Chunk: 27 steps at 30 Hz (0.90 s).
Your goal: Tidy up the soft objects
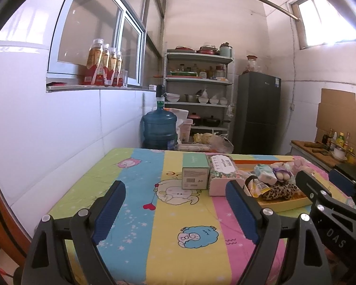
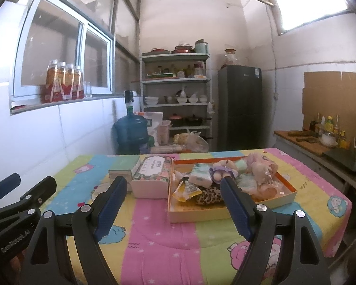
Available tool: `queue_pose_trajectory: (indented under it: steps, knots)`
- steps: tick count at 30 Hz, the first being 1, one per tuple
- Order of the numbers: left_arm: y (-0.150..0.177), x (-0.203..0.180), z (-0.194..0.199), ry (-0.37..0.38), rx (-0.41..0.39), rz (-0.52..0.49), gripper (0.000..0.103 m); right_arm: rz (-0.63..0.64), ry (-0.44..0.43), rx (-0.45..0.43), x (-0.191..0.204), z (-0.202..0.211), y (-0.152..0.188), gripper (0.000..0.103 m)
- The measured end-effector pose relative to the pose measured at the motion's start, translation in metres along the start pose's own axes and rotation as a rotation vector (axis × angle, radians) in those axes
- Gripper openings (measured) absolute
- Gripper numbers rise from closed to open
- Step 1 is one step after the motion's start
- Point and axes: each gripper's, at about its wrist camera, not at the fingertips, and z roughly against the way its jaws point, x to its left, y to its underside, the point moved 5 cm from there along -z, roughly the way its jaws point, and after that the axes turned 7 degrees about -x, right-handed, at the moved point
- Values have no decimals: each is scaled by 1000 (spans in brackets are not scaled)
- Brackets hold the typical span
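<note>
My left hand-held gripper [image 1: 175,210] hangs spread wide over the near part of the surface [image 1: 140,213], which is covered in a pastel striped cartoon-print cloth; nothing sits between its blue-padded fingers [image 1: 109,210]. My right hand-held gripper [image 2: 173,204] is likewise spread and empty, with the left one showing at the lower left edge of its view.

Ahead of the right hand-held gripper, apart from its fingertips, lies the shallow orange-rimmed cardboard tray [image 2: 201,215], its long axis running left to right across the surface. The soft things are heaped inside it: a yellow snack pouch [image 2: 186,190] at the near left pointing toward me, a leopard-print fabric pouch [image 2: 210,196] beside it, a pale tissue pack [image 2: 199,175] behind, a small plush doll in a purple dress [image 2: 222,169] lying on its side, and a pink plush toy [image 2: 259,166] at the far right.

Just left of the tray, touching or nearly touching it, sits a floral-printed tissue box [image 2: 152,178], its long axis running away from me. A mint-green cardboard box [image 1: 195,172] stands upright to its left.

Beyond the surface are a blue water jug [image 2: 130,130], a white metal shelf rack [image 2: 175,90] and a dark refrigerator [image 2: 239,109].
</note>
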Motion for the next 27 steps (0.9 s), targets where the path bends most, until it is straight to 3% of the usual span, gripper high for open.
queue_pose_trajectory:
  steps: [27]
  knots:
    - [-2,4,3,0,-6,-7,86,12,-24,-10,5,6,-3,82]
